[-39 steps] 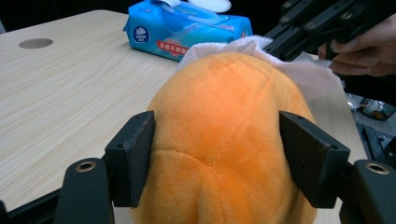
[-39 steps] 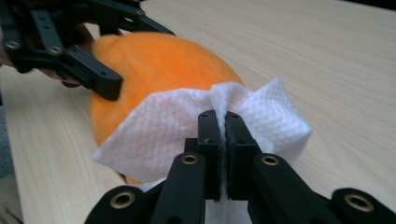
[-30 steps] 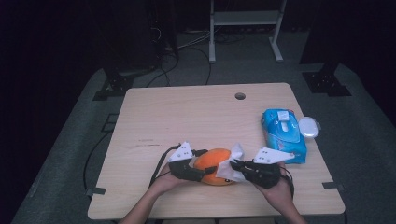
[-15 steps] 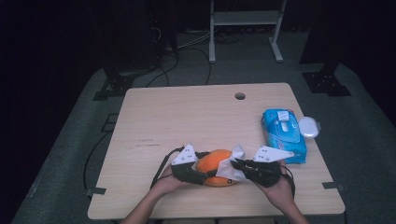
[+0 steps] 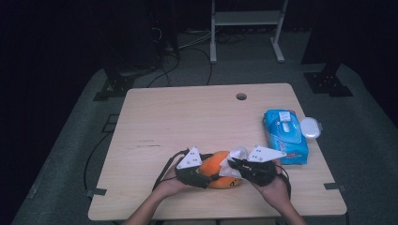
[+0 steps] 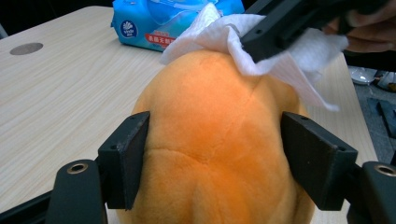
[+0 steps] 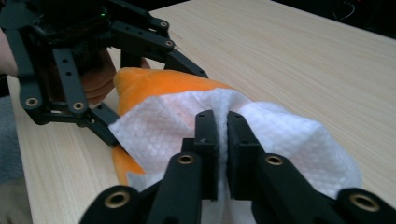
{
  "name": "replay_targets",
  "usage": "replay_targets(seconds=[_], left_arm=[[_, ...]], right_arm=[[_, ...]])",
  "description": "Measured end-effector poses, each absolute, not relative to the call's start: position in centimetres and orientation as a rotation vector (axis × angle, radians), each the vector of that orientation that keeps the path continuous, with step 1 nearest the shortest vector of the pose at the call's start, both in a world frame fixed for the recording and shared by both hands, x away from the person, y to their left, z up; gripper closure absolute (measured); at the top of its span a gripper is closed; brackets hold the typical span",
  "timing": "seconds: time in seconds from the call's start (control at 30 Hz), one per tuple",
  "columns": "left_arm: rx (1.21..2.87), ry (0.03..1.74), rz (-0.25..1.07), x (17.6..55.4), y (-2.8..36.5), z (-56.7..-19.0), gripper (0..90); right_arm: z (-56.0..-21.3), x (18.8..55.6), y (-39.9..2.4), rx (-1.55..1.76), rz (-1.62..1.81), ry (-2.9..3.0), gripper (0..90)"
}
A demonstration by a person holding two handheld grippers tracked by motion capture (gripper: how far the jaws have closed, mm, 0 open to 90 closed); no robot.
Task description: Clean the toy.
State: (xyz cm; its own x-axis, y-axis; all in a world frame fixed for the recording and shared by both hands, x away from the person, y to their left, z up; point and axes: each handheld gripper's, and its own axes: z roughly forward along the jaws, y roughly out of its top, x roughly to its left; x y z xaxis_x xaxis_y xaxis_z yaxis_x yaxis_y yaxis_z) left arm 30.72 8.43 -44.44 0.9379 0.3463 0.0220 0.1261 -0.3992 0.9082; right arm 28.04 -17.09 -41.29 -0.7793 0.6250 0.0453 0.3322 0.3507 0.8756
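Wipes pack (image 6: 173, 21) label: illegible white-on-red print.

An orange plush toy (image 6: 219, 149) is lying on the table (image 5: 187, 117) near its front edge, soft and rounded, with seams crossing its surface. A white textured wipe (image 7: 159, 126) is lying draped and crumpled over one end of it, touching the plush.

From my seat, the high view is dim and a little soft: only the desk (image 5: 187, 122) catches even light from above, while the room around it falls into near black. Both gripper views look brighter and sharper on the orange plush toy (image 6: 219, 140), with far background blurred.
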Motion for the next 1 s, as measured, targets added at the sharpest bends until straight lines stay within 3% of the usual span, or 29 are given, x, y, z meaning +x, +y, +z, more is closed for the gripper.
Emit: replay_targets(seconds=[0.33,0.53,0.73,1.0], left_arm=[[1.99,0.325,0.277,30.3,7.7,-44.4,25.6],[1.993,0.307,0.285,30.3,7.5,-44.4,25.5],[2.01,0.285,0.302,29.8,7.2,-44.3,24.5],[1.999,0.25,0.236,30.3,8.2,-44.0,19.7]], right_arm=[[-40.1,27.3,-15.2,0.716,1.31,2.347,87.4],[-40.6,28.7,-17.7,0.865,1.311,2.314,87.4],[-39.9,27.7,-15.8,0.772,1.34,2.339,87.3],[-40.7,28.2,-16.9,0.804,1.337,2.361,87.4]])
